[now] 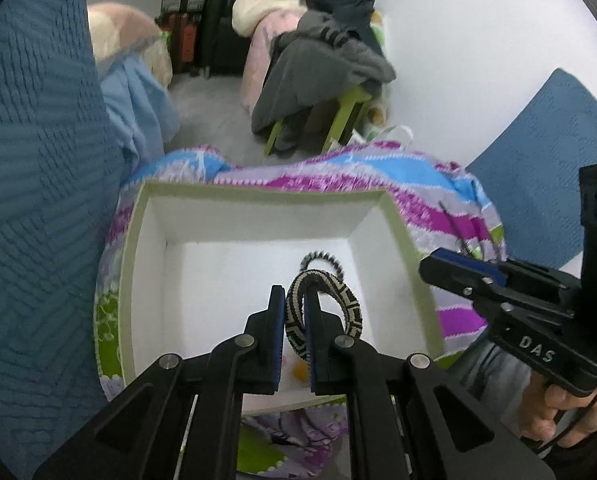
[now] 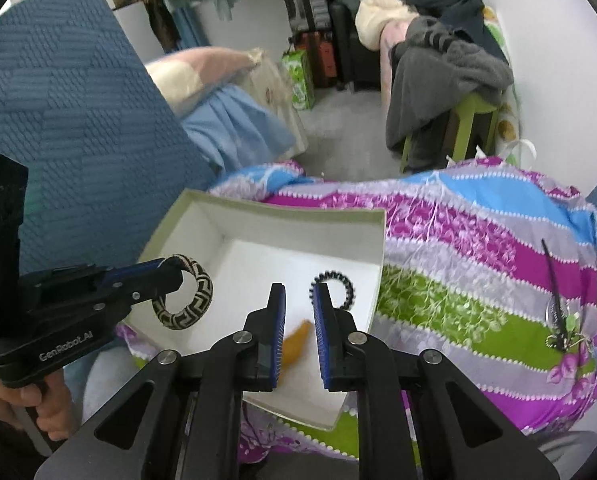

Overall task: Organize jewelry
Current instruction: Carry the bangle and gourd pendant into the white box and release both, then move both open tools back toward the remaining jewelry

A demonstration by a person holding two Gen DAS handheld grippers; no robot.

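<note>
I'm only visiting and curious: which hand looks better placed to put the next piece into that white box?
The left. Its tongs already pinch the woven bangle over the box. The right tongs hold nothing, and the remaining jewelry lies off to their side on the cloth.

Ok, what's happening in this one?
A person is sorting jewelry into a white box on a striped cloth. The left gripper is shut on a woven bangle over the box. The right gripper holds nothing. A black coil band and something orange lie inside.
</note>
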